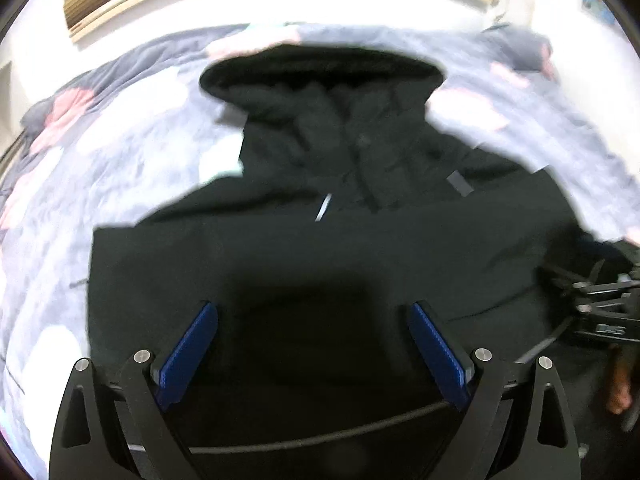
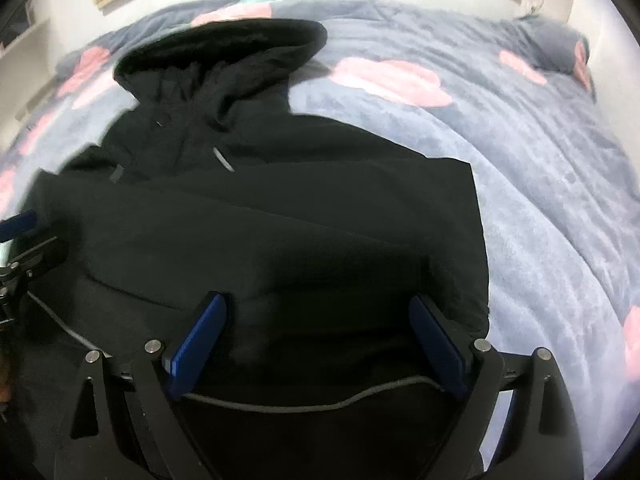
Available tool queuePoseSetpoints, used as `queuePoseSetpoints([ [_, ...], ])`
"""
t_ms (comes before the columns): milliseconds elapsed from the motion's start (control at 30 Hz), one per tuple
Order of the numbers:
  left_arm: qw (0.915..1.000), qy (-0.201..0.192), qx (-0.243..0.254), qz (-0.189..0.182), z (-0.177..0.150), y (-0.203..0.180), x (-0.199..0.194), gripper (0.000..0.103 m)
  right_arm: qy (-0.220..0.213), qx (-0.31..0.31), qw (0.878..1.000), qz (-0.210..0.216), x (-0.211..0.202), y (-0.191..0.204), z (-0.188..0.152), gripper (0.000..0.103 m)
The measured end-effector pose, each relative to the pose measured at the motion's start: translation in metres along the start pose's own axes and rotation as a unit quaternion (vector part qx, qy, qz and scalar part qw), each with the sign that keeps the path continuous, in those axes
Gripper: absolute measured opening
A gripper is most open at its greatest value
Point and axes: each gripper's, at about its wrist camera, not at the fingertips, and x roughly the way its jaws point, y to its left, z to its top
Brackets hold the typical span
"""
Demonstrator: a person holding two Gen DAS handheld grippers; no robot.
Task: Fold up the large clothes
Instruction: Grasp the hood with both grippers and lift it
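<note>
A: Left wrist view — black hooded jacket (image 1: 320,208) lies flat on the floral bed cover (image 1: 120,152), hood farthest away. Left tongs (image 1: 314,344) spread wide above the cloth, nothing between.

B: Right wrist view — right tongs (image 2: 318,340) likewise agape, empty, over the jacket's folded lower part.

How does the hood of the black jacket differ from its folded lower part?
The black jacket's hood lies far from the claws, rumpled, with a rounded edge. The folded lower part lies near them, smoother, with straight edges and a corner. Both are black and rest on the grey, pink-patterned blanket.
</note>
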Motion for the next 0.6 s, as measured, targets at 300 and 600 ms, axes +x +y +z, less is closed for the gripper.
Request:
queuePoseSetpoints([
  [300, 0.9972, -0.019, -0.069, -0.022, 0.115, 0.067, -0.072, 0.096, -0.016, 0.0, 1.0, 0.022, -0.074, -0.001, 0.113, 0.094],
  [600, 0.9845, 0.028, -0.15, -0.087, 0.215, 0.134, 0.009, 0.097, 0.006, 0.103, 0.99, 0.098, -0.001, -0.043, 0.241, 0.094],
])
